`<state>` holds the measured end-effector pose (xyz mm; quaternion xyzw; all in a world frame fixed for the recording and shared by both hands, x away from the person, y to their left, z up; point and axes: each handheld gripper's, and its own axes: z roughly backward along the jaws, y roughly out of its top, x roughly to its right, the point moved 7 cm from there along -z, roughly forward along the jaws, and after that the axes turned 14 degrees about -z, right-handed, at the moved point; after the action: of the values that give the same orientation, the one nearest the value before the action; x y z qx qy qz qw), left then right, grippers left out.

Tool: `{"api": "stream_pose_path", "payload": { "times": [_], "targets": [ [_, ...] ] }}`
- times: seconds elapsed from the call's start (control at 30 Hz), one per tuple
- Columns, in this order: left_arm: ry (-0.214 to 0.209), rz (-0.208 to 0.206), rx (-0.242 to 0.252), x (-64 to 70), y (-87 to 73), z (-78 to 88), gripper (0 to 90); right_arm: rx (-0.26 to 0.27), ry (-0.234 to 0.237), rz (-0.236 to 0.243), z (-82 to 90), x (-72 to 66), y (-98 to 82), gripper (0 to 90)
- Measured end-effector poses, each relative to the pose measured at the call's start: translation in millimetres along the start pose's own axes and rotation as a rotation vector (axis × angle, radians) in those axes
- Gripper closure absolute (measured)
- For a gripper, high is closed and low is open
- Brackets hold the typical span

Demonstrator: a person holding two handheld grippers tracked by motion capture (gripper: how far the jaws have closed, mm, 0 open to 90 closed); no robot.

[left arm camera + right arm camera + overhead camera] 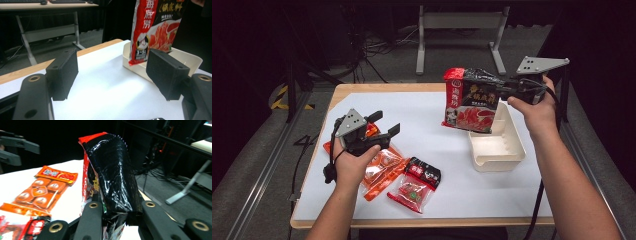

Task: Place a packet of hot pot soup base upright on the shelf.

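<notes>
The right tongs [504, 89] are clamped on the top edge of the large pouch [470, 100], a red-and-black soup-base bag that hangs in the air with its long axis roughly vertical and its printed face toward the person. In the right gripper view the crumpled black top of the pouch [112, 177] is pinched between the two jaws, which stand narrow around it. The pouch's lower edge hangs just above the near-left part of the cream tray [507, 150], which sits on the right side of the table [462, 190]; pouch and tray appear apart, not touching, though the exact gap cannot be judged. The deciding relation is therefore vertical: the tray lies directly below and slightly right of the hanging pouch, and the tray's long axis runs away from the person, so the pouch would probably need laying over to fit along it. The left tongs [384, 123] stand wide with nothing between the pads; the left gripper view shows bare table between the jaws. They hover above the orange packet [382, 170] at the left of the table, with the small red packet [414, 192] nearby. The right hand is clearly the nearer to the tray; the left is well apart from it and nearer the loose packets.
</notes>
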<state>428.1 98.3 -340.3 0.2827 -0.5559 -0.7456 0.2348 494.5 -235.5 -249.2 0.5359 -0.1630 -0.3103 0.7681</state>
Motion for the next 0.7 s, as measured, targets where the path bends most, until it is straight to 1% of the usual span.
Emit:
{"api": "stream_pose_path", "payload": {
  "times": [0.1,0.2,0.37,0.53,0.6,0.7],
  "targets": [
    [0.002,0.001,-0.006,-0.9,-0.9,-0.1,25.5,0.005,-0.019,0.004,2.2,6.6,2.1,78.5],
    [0.003,0.003,-0.013,-2.4,-1.9,0.0,24.9,0.010,-0.032,-0.004,4.2,14.1,2.7,78.5],
    [0.003,0.010,-0.022,-4.4,-3.7,0.4,24.5,0.018,-0.047,-0.008,6.6,25.3,1.7,78.6],
    [0.010,0.010,-0.014,-6.5,-3.7,0.6,24.4,0.025,-0.067,-0.011,8.4,35.7,1.4,78.6],
    [0.010,0.016,-0.016,-6.8,-4.0,1.0,24.3,0.028,-0.074,-0.009,9.4,40.0,1.8,78.6],
    [0.011,0.018,-0.017,-7.9,-4.6,1.1,24.3,0.037,-0.080,-0.018,10.7,45.6,2.6,78.6]
  ]
}}
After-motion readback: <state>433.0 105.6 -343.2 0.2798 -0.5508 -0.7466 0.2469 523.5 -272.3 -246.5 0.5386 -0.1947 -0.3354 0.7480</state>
